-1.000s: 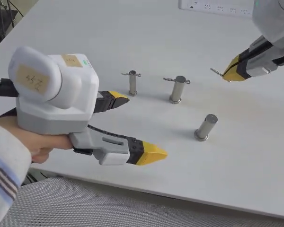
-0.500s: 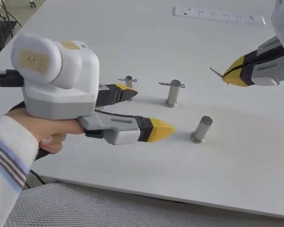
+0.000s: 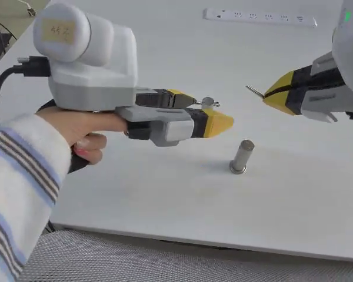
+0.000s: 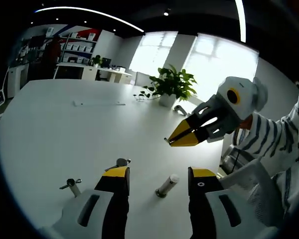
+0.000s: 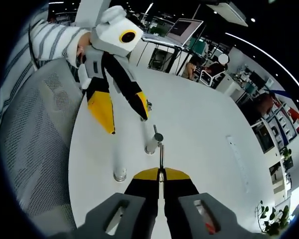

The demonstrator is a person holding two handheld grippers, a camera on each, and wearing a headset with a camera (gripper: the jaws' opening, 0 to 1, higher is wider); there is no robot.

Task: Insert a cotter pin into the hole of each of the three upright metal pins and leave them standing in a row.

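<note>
Step in hand: third and last pin, two of three look done. Nearest is the mesh chair back (image 3: 135, 258) at the table (image 3: 165, 194) edge, no factor. Next out, left gripper (image 3: 201, 108) hangs over the table with its jaws spread and nothing between them. In the left gripper view the bare metal pin (image 3: 242, 155) sits just ahead in the gap between the jaws, so I read it as lined up to steady that pin. The bare pin stands upright, no cotter through it, a little nearer the person than the other two. I can't make out its cross hole or which way it faces. Beyond and to the right, right gripper (image 3: 268, 95) is clamped on a cotter pin (image 3: 254, 90), with the shaft sticking out past the tips toward the bare pin, up off the table and clear of it. Next move calls for: left jaws close on the bare pin body below the hole, right brings the cotter level with the hole axis and pushes through. Risk: knocking the pin over if it's unbraced. Behind, the middle pin (image 4: 120, 163) and end pin (image 4: 72, 186) each carry a cotter. In the head view the left gripper body blocks most of them, so watch the sweep. Power strip (image 3: 259, 16) at the far edge is well clear.
</note>
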